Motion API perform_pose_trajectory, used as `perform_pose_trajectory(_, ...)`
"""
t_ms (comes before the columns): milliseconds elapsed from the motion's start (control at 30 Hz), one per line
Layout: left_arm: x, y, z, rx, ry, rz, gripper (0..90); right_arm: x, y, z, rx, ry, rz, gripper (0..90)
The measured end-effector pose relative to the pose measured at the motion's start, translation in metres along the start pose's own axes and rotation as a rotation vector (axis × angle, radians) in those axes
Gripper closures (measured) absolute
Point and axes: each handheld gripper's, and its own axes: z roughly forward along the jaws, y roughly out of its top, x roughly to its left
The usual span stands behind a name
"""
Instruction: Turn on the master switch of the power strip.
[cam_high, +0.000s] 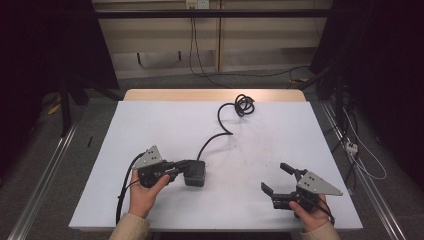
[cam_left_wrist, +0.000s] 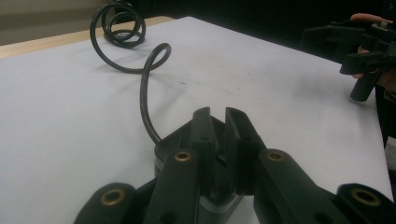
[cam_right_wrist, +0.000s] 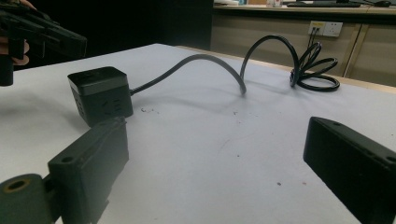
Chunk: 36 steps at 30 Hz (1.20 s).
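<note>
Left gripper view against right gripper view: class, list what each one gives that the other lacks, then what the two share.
Left gripper view: the left gripper seen along its own jaws, which stand nearly together right over the black power cube.

Right gripper view: the cube's side face, the right gripper with its jaws wide apart and nothing between them, and a wall socket behind the table.

Shared: the cube, the looping cable with its coil at the far end, the white table, and the opposite gripper farther off.
</note>
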Motion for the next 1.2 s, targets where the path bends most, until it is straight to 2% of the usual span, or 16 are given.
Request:
perform_pose_trajectory(600, -0.0010, 0.0008, 0.0025, 0.030, -0.019, -0.009, 90.0, -0.0001, 0.0002, -0.0005, 0.001, -0.002, 0.002, 6.2)
perform_pose_trajectory(1000, -0.0034, 0.0015, 0.0061, 0.069, -0.028, -0.002, 90.0, -0.0001, 0.0003, -0.0005, 0.001, -0.002, 0.002, 6.2)
perform_pose_trajectory(1200, -0.0027, 0.0011, 0.0083, 0.071, -0.031, -0.003, 90.0, 0.0000, 0.0004, -0.0007, 0.001, -0.002, 0.003, 6.2)
